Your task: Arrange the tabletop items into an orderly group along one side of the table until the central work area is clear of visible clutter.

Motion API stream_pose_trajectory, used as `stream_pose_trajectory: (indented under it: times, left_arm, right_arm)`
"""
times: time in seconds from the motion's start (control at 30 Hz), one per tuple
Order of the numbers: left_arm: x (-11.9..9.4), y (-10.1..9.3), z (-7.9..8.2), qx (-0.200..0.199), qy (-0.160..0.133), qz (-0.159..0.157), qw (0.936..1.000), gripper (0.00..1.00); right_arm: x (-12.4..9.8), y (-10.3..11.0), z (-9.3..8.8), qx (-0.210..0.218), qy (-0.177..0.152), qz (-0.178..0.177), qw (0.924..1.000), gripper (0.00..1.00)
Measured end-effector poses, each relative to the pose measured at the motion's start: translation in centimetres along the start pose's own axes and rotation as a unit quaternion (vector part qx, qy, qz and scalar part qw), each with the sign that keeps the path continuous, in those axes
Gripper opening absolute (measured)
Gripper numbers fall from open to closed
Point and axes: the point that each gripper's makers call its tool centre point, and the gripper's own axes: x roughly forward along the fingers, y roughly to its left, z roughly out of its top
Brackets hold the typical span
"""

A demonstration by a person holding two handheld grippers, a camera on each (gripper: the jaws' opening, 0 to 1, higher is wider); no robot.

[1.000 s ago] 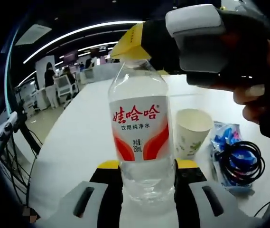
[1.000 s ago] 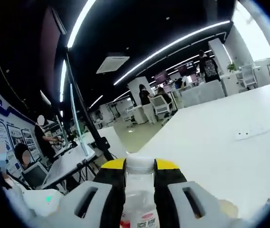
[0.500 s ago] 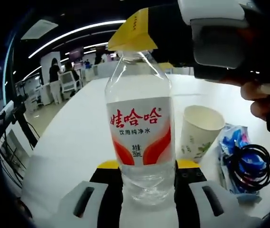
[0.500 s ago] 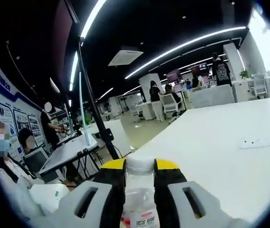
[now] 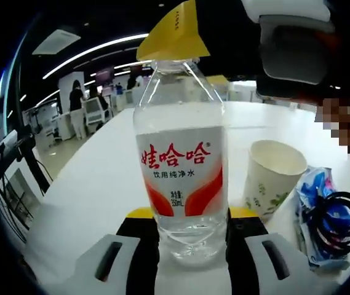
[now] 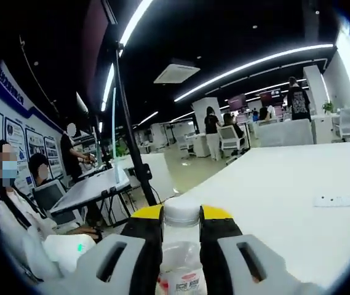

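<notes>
White desk [image 5: 101,178], few bits on it

A paper cup [image 5: 273,178] stood upright on the desk, with a blue packet [image 5: 313,203] just beside it and a coiled black cable [image 5: 341,221] lying on top of that packet.

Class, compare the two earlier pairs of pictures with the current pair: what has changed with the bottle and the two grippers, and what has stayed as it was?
No grasp changed. The left gripper stays shut on the water bottle low on its body, and the right gripper stays shut at its white cap. Both views shifted, which is camera movement. The paper cup, blue packet and black cable coil still sit together on the white table.
</notes>
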Motion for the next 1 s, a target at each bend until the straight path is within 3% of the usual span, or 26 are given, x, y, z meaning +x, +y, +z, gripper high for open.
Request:
stream_pose_trajectory:
  times: [0.43, 0.87, 1.0]
  left_arm:
    - [-0.2, 0.1, 0.1, 0.007, -0.020, 0.022, 0.9995, 0.39]
    - [-0.4, 0.1, -0.4, 0.022, -0.022, 0.020, 0.9993, 0.40]
    - [-0.3, 0.2, -0.6, 0.023, -0.020, 0.013, 0.9995, 0.39]
  right_arm:
    - [-0.6, 1.4, -0.2, -0.042, 0.000, 0.036, 0.9984, 0.19]
    - [-1.0, 3.0, -0.6, -0.081, 0.000, 0.062, 0.9948, 0.19]
    - [-1.1, 2.6, -0.5, -0.087, -0.003, 0.062, 0.9943, 0.20]
